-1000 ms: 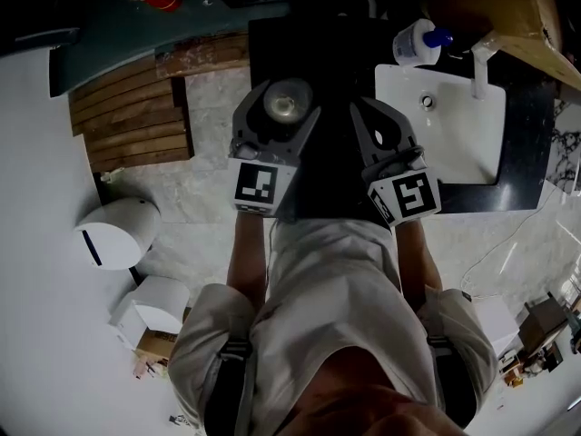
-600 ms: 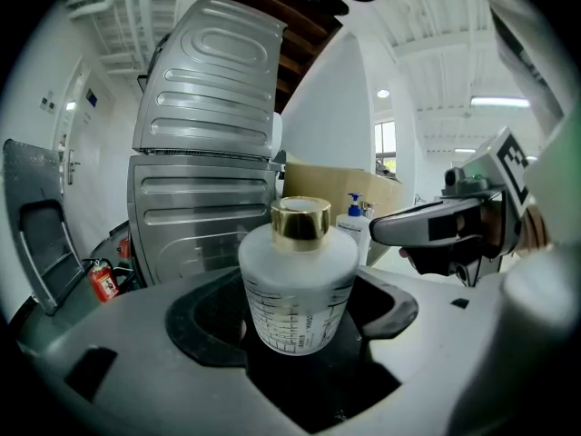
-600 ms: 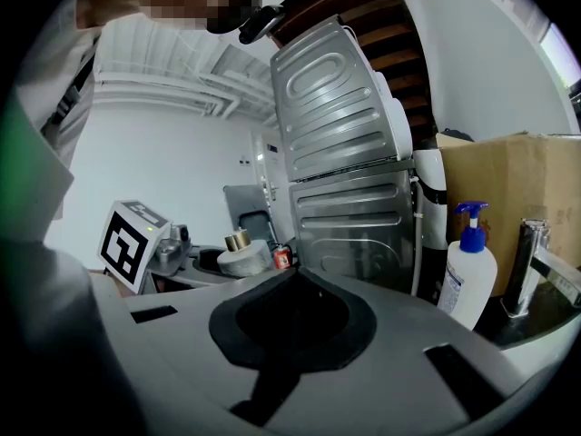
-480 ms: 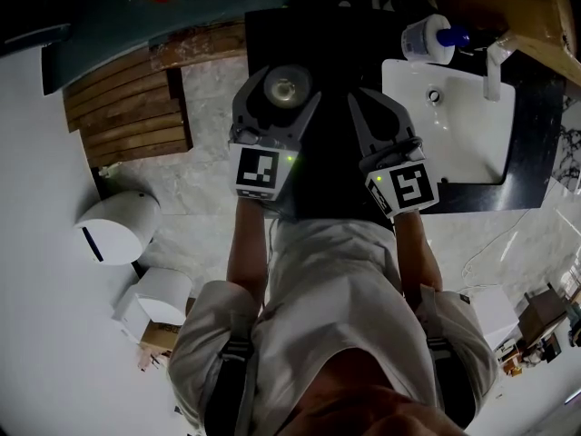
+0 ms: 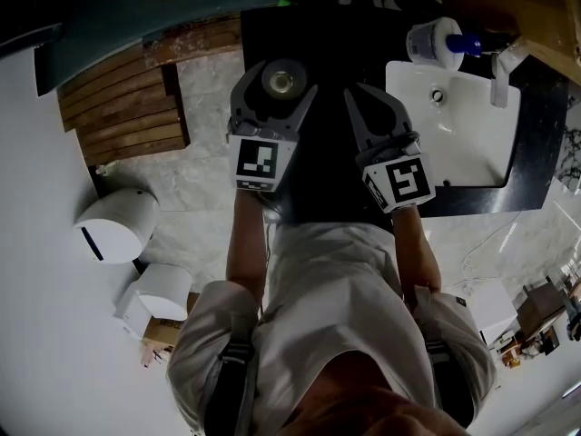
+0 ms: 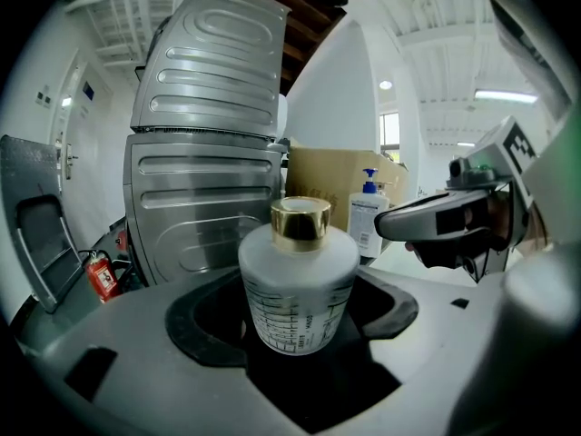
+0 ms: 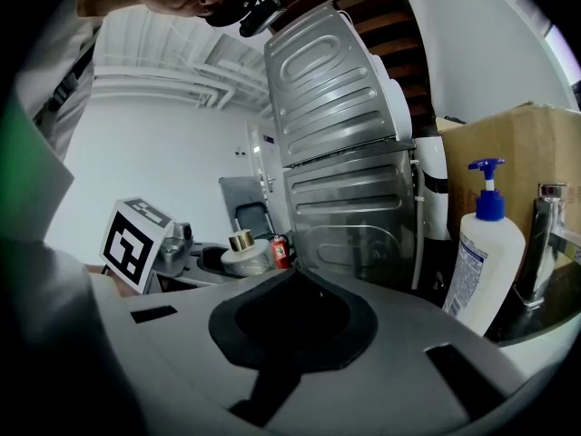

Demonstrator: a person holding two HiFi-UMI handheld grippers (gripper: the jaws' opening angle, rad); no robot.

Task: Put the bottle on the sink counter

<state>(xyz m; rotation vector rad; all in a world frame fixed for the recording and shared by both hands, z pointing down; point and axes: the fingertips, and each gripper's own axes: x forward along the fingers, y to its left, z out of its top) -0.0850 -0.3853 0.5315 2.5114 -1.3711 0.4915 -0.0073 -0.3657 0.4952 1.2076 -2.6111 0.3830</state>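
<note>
left gripper [image 5: 280, 87] is clamped on the bottle [image 6: 298, 289] – a squat frosted thing with a gold cap [image 6: 300, 219] and printed markings on its side. it sits upright between the jaws, which grip the round body low down with the cap sticking up above them. right gripper [image 5: 374, 114] is just beside the left one, jaws closed on nothing.

the white sink [image 5: 472, 157] and its dark counter [image 5: 536, 134] are off to the right of both grippers and a bit ahead. a pump bottle [image 5: 434, 42] and the faucet [image 5: 504, 66] stand at the far end of the basin.

my guess on handling: it looks like frosted glass, so stiff, a bit weighty for its size, and breakable if it comes down hard on the counter. the round body could twist or slip in the jaws, so the wide middle of the body is the place to hold it – not the cap. i'd keep it upright and set it flat on a bare bit of counter, away from the basin edge.
</note>
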